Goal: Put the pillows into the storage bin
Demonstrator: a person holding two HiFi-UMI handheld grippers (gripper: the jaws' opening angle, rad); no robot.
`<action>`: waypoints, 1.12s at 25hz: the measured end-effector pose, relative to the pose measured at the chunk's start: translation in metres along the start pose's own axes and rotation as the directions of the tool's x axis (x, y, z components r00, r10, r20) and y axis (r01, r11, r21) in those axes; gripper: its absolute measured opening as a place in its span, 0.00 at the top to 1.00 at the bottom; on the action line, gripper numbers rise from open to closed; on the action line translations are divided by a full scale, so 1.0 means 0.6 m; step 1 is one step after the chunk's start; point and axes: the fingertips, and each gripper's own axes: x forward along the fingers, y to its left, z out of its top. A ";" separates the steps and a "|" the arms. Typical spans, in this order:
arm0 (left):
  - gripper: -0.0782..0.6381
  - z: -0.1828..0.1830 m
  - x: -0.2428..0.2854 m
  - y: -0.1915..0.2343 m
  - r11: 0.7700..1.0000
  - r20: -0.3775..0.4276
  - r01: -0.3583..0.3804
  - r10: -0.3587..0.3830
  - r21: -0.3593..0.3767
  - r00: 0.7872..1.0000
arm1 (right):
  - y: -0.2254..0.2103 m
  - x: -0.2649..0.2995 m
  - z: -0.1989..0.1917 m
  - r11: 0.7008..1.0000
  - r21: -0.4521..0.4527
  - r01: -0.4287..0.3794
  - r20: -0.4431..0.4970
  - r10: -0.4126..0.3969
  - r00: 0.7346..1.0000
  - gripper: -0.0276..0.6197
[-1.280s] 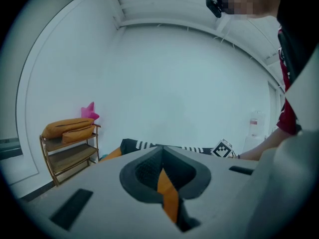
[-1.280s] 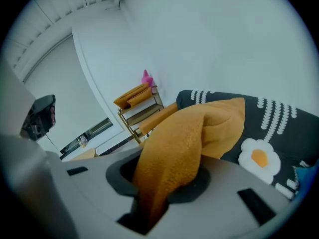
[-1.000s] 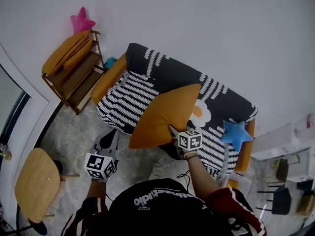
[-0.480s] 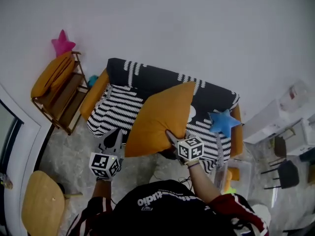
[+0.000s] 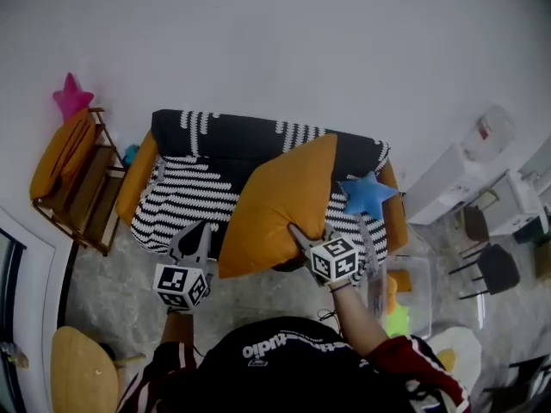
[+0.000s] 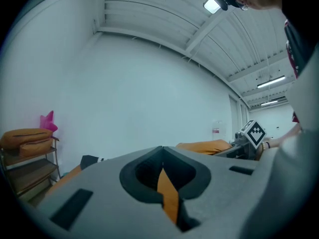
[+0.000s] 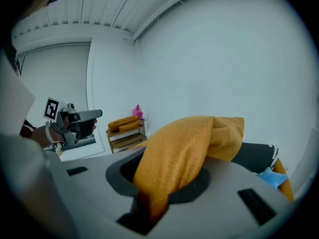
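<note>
Pillow: a big orange cushion (image 5: 284,200), held in the air over the front of the sofa (image 5: 194,200) and tilted, one corner high near the sofa back, the bulk sagging toward the person.
Right tongs (image 5: 299,233): clamped on the pillow's lower edge – a thick fold of orange cloth fills the gap between the jaws.
Left tongs (image 5: 196,232): jaws together and empty, as far as I can judge; they sit in front of the sofa, just beside the pillow's lower left edge, and the orange sliver seen through their slit seems to lie beyond them.
Bin (image 5: 419,269): clear plastic, on the floor just off the sofa's right end, with something orange and something green already inside.
Other pillows: a blue star (image 5: 366,194) at the sofa's right end; a pink star (image 5: 71,97) and flat orange cushions (image 5: 58,153) on the rack (image 5: 86,205) well left of the sofa.
Handling: soft and light, I judge – it droops from a single pinch and will fold or swing sooner than hold its shape. Not fragile; the weave looks coarse enough not to slip.
Where to hold: a deep bite of edge or corner, stuffing included, as the right tongs have it. A second pinch on the opposite edge would steady it.
Fit: it looks wide next to the bin, so it may need squashing in corner first.
</note>
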 end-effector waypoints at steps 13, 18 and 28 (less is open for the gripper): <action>0.88 0.012 0.192 -0.277 0.961 -0.016 0.270 -0.269 0.057 0.963 | -0.188 -0.227 -0.038 0.981 -0.018 0.192 0.029 -0.192 0.981 0.80; 0.88 0.004 0.247 -0.412 0.940 -0.023 0.336 -0.335 0.058 0.942 | -0.282 -0.334 -0.069 0.967 -0.002 0.257 0.026 -0.256 0.966 0.80; 0.88 -0.037 0.325 -0.686 0.875 -0.079 0.482 -0.477 0.054 0.875 | -0.416 -0.559 -0.178 0.922 0.057 0.383 -0.013 -0.383 0.924 0.80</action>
